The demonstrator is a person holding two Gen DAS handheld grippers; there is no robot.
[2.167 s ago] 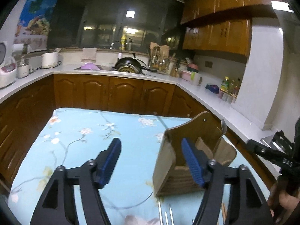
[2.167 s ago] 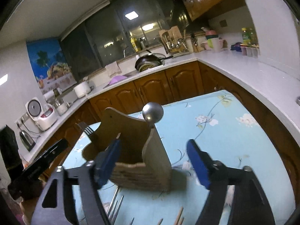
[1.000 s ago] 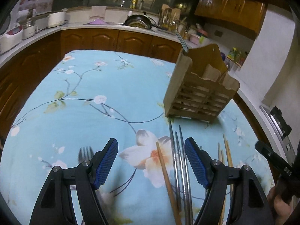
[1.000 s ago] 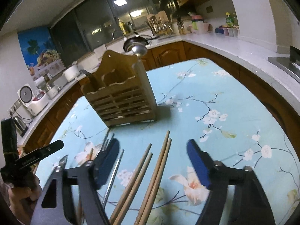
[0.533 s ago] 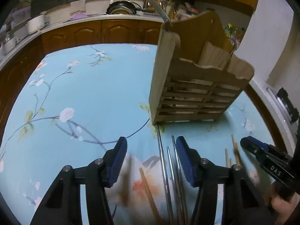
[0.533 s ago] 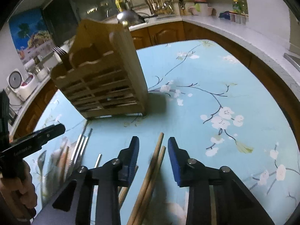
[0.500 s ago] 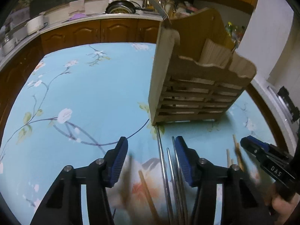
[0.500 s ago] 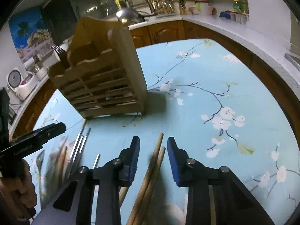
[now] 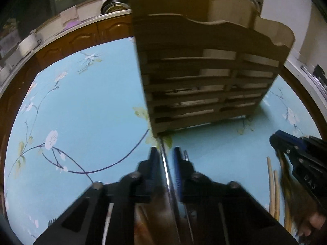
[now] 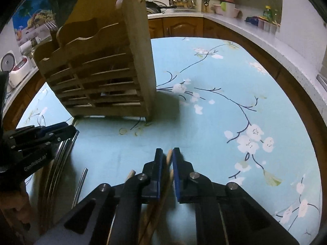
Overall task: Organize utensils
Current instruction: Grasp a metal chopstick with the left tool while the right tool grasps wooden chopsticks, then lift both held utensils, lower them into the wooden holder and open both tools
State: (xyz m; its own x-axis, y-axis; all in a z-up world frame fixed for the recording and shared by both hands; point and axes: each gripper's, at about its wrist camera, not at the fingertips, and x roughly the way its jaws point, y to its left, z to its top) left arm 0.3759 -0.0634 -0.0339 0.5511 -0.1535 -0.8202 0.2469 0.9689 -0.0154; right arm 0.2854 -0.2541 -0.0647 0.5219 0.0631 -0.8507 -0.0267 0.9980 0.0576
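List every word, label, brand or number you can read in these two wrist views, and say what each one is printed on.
"GenRobot.AI": white print on the black body of the left gripper, seen from the right wrist.
"DAS": white letters on the black body of the right gripper, seen from the left wrist.
Labels on the bottles on the counter: too small to read.
Wall poster: no legible text.

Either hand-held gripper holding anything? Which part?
Left hand-held gripper: thin metal chopstick, pinched near its far tip. Right hand-held gripper: wooden chopstick, also near the tip. Jaws closing.
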